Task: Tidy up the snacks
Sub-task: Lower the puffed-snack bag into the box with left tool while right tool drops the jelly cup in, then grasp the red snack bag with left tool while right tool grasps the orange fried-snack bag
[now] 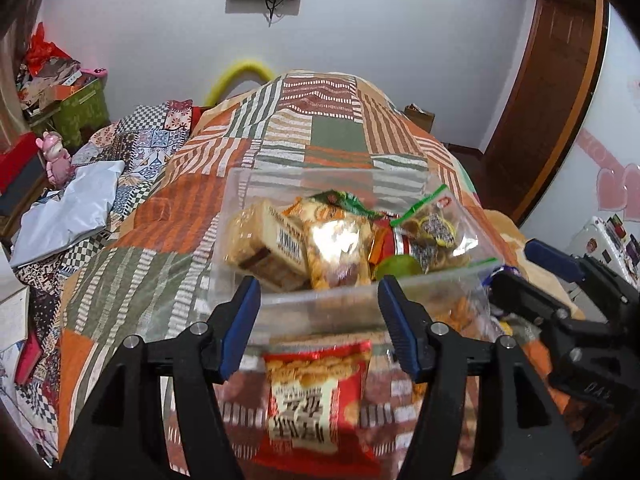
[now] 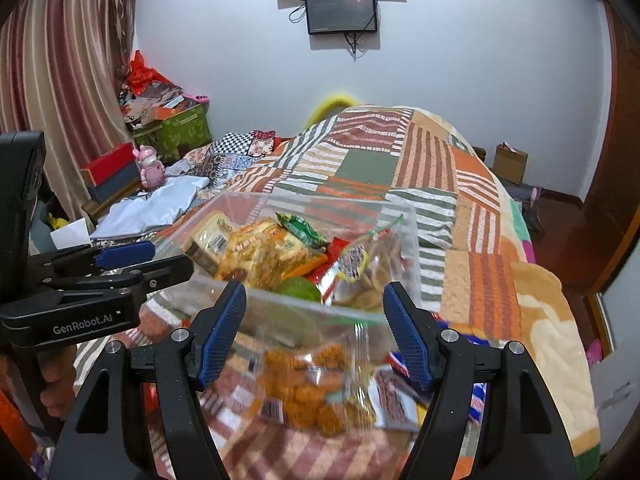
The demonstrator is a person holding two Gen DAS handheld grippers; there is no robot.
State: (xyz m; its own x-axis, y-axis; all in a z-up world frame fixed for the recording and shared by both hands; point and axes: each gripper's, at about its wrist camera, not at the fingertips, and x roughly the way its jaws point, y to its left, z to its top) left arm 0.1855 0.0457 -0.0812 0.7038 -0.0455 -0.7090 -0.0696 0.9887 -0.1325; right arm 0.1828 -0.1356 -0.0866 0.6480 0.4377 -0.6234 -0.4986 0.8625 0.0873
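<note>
Left wrist, clear box (image 1: 240,200): on patchwork blanket (image 1: 332,136), holding bread pack (image 1: 266,240), snack bags, zip bag of sweets (image 1: 432,232).
Left gripper (image 1: 318,292): jaws apart, gripping nothing.
Right wrist, same box (image 2: 408,240): snacks heaped inside; zip bag of fried snacks (image 2: 316,384) outside, nearer camera.
Right gripper (image 2: 316,300): jaws apart, empty.

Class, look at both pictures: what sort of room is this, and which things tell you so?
Most likely a bedroom in a home. A bed under an orange and green patchwork quilt fills the room, striped curtains hang beside it, and a dark wall-mounted screen faces the bed.
</note>
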